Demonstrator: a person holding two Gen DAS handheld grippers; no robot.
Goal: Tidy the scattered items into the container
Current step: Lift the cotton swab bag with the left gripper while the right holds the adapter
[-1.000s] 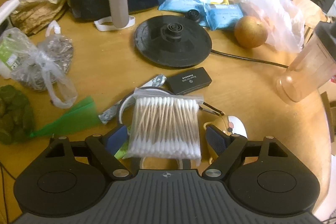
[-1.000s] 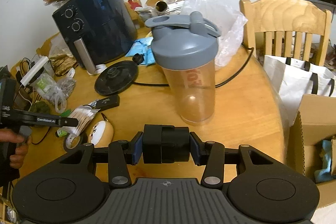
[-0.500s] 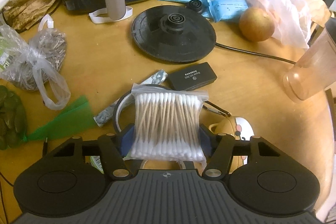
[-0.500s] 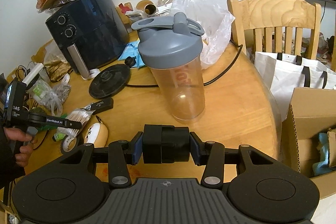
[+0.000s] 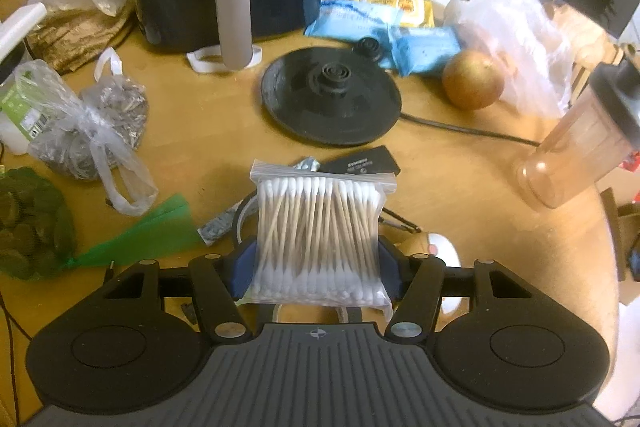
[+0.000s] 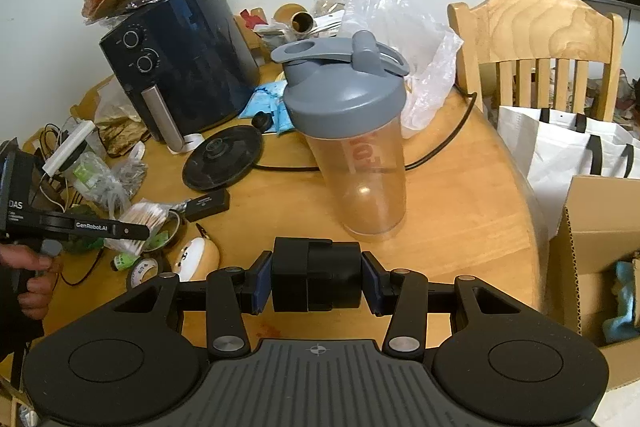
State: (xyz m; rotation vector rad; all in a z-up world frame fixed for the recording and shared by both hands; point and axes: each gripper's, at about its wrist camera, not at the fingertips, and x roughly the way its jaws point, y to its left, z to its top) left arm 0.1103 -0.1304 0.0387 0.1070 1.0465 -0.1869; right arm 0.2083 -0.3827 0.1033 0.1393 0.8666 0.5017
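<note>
Round wooden table (image 5: pixel 224 131), crowded from edge to edge! Left tool (image 5: pixel 318 269) has its blue pads clamped on both sides of a clear zip bag of swabs (image 5: pixel 320 235): wooden sticks, white tips, packed upright and fanned a little, the seal strip across the top. It sits raised above a tape roll (image 5: pixel 244 215) and a black case (image 5: pixel 362 165). Right tool (image 6: pixel 316 285) grips a black block (image 6: pixel 316 279) near the table's edge, just before a shaker (image 6: pixel 352 147) with a grey lid. Cardboard box (image 6: pixel 600 227) stands off to the right.
</note>
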